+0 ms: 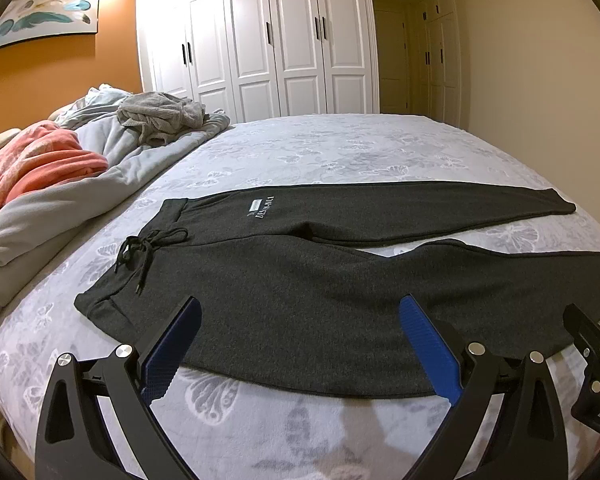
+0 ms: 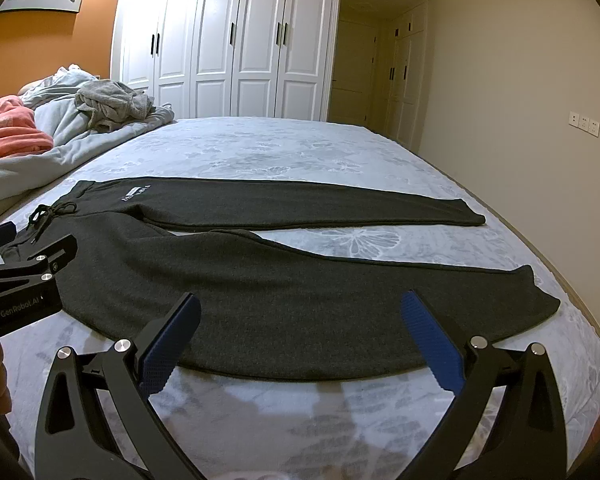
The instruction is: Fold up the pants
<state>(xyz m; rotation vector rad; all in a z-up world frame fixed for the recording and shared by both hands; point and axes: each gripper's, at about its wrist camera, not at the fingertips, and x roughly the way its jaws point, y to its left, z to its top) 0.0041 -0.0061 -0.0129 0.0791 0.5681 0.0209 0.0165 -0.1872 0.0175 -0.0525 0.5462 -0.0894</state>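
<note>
Matt charcoal knit pants (image 1: 300, 280) lie on a soft, fleecy butterfly-print bedspread (image 1: 340, 148).

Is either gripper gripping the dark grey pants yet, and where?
Nothing is held. The left gripper and right gripper are both open, near the dark grey knit pants' near edge.

The dark pants (image 1: 300, 280) have white letters near the waist, on the far leg. In the left wrist view the word (image 1: 265, 210) starts with "DES" and the rest is too blurry to read. A small pale tag sits just above it, and nothing on it can be read. In the right wrist view the same word (image 2: 135, 193) is too small to make out.

The left gripper (image 2: 20, 272) has a black body with "GenRobot.AI" printed on it in pale letters. The right gripper (image 1: 592, 360) shows the letters "DAS" at the picture's edge, and the rest is cut off.
</note>
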